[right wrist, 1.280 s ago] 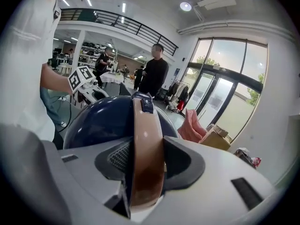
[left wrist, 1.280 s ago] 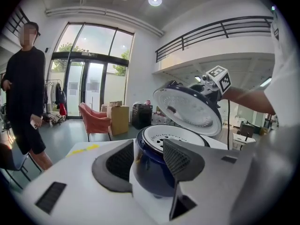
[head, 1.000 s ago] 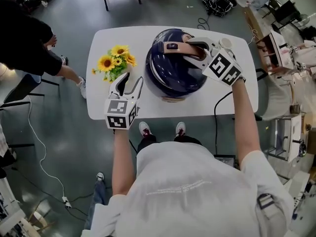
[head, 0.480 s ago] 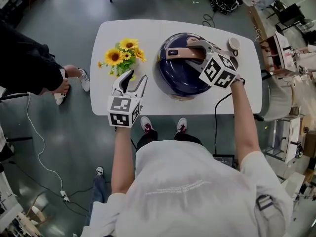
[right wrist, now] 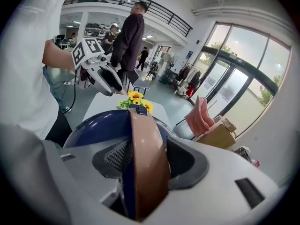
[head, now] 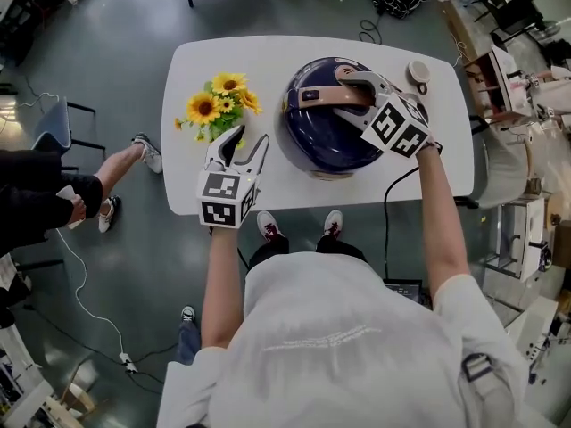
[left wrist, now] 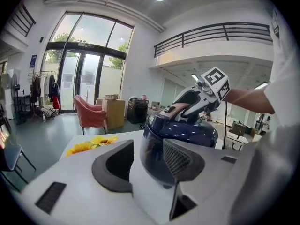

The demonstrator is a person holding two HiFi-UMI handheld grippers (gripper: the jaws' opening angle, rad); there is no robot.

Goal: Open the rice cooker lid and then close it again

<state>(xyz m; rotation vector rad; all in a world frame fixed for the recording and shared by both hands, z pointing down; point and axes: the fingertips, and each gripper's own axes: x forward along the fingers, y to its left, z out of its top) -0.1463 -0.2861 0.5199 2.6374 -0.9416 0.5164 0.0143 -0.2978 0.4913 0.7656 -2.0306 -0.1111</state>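
Nearest the person, over the front edge of the white counter (head: 268,61), the left tongs (head: 245,138) hover with their jaws spread wide. Nothing sits between them, and the left gripper view looks through the gap toward the cooker.

Just past them, in the middle of the counter, stands the dark blue rice cooker (head: 326,141). Its domed lid (head: 312,119) is down on the body. A brown handle (head: 326,96) arches across the top of the lid.

The right tongs (head: 352,87) reach in from the right and tilt downward, straddling that handle. In the right gripper view the brown strip runs straight up between the two pads. The jaws have just been opening, so they stand loose around the handle instead of clamped on it. I cannot tell whether a pad brushes it.

A black cord (head: 397,185) runs from the cooker's near right side over the counter's edge.

To the left of the cooker, just beyond the left tongs, lies a bunch of sunflowers (head: 217,107). At the far right corner sits a small round object (head: 417,69), well apart from the flowers.

On the grey floor (head: 134,266) left of the counter, another person's leg and shoe (head: 134,154) stretch toward it. In the left gripper view a pink armchair (left wrist: 91,116) stands before tall glass doors (left wrist: 77,83).
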